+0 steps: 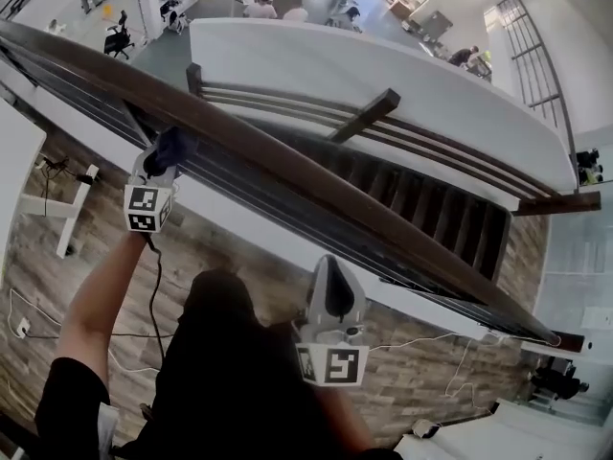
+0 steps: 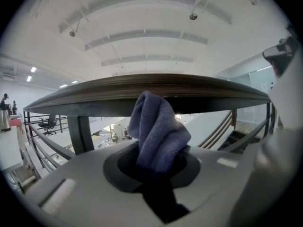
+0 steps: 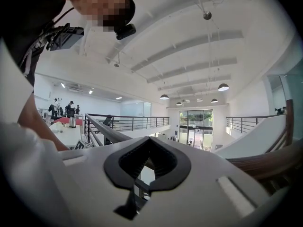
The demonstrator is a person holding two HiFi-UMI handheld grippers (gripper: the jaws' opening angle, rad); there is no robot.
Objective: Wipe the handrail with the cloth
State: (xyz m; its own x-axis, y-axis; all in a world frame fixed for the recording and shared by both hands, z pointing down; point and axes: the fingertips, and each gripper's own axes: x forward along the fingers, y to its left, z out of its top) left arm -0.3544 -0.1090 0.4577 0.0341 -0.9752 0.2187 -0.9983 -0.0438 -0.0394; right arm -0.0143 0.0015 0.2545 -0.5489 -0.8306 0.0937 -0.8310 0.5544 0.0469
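Open office floor and a staircase lie far below in the head view, past the dark wooden handrail that runs slantwise from upper left to lower right. The left gripper reaches up to the rail's near edge with the blue cloth bunched at its tip, against the wood. The right gripper hangs on the person's side of the rail, apart from it. I judge the wiping step is in hand; the next move calls for sliding the cloth along the rail with steady pressure.

From the left gripper view comes what the head view cannot give: the jaws are closed tight on the cloth's lower folds, and its free end stands up and meets the rail's underside edge. How firmly it presses is unclear.

Turning to the right gripper view, the right gripper's jaws meet at the tips with nothing between them. A brown stretch of rail passes at the right edge, untouched.
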